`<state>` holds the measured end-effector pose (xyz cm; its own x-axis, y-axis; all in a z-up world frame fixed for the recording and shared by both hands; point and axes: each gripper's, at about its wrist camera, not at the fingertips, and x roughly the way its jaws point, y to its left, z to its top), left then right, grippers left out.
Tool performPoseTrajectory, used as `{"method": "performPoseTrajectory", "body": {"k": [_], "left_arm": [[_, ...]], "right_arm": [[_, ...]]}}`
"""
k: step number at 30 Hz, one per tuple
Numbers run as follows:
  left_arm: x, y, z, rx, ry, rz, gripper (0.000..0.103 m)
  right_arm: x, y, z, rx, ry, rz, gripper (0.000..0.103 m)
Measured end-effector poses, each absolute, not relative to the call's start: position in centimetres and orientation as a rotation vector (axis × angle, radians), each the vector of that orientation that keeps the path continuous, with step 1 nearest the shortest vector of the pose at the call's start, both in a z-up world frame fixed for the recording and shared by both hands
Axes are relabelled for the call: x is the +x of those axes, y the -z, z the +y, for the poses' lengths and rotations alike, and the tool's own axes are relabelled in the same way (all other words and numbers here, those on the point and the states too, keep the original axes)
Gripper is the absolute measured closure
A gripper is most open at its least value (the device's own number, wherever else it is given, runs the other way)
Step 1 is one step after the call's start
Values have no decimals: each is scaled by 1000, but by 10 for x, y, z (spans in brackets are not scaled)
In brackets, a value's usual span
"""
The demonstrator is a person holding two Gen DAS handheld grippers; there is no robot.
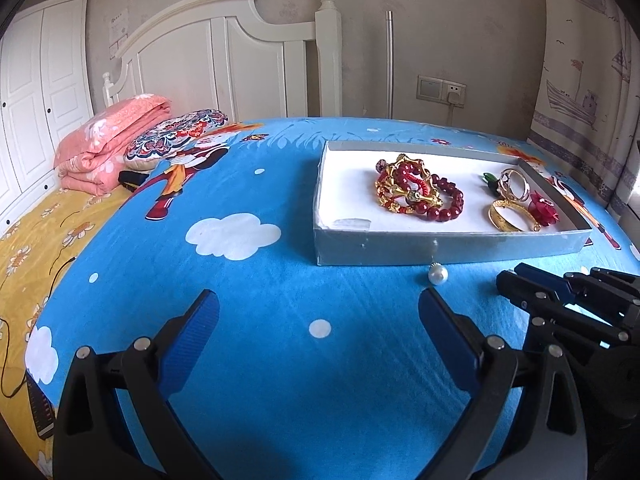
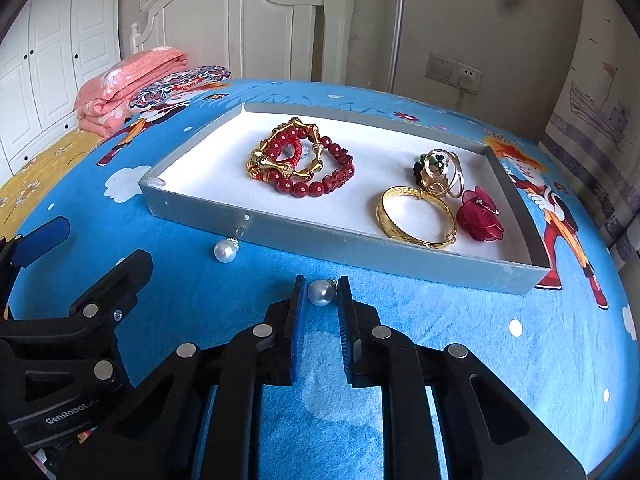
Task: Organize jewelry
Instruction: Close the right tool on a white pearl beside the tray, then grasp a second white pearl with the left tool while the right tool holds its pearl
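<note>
A white pearl earring (image 2: 321, 293) lies on the blue bedspread between the tips of my right gripper (image 2: 321, 296), whose blue pads close in on both its sides. A second pearl earring (image 1: 437, 275) (image 2: 225, 251) rests against the front wall of the grey box (image 1: 440, 246) (image 2: 320, 240). My left gripper (image 1: 320, 298) stands wide open with nothing in it, its right fingertip just short of that second pearl. In the left wrist view the right gripper (image 1: 510, 274) shows at the right edge, and its pearl is hidden there.
The white-lined box holds a red bead bracelet (image 2: 320, 184), a gold link bracelet (image 2: 280, 152), a gold bangle (image 2: 416, 216), rings (image 2: 440, 172) and a red flower piece (image 2: 480, 220). A folded pink quilt (image 1: 108, 140) and a patterned pillow (image 1: 176, 136) lie far left by the headboard.
</note>
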<state>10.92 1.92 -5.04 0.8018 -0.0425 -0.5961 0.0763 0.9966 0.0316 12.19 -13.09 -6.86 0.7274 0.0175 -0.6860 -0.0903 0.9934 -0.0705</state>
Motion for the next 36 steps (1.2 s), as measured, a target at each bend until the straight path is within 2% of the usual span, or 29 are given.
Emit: {"method": "performPoseTrajectory", "body": {"k": [8,13,17,21,29,32,33,34,36], "left_arm": [[114,49,-2,75,111,659,10],[122,50,-22,90,153,702,25],[130,53,-37,112,152,730,32],[142,58,-44,103,142,793,56],[147,57,-57,129,128,806,65],[148,57,-63,149,140,805,76],[148,57,-64,156,149,803,85],[147,57,-66,161,156,800,90],[146,57,-64,149,159,795,90]], "right_arm": [[103,60,-152,-46,-24,673,88],[95,56,-176,9,-10,656,88],[90,55,-185,32,-17,643,88],[87,54,-190,47,-31,627,88],[83,54,-193,57,-41,616,88],[82,54,-193,54,-40,615,88],[82,54,-193,52,-40,615,88],[81,54,-193,50,-40,615,88],[80,54,-192,44,-41,614,88]]}}
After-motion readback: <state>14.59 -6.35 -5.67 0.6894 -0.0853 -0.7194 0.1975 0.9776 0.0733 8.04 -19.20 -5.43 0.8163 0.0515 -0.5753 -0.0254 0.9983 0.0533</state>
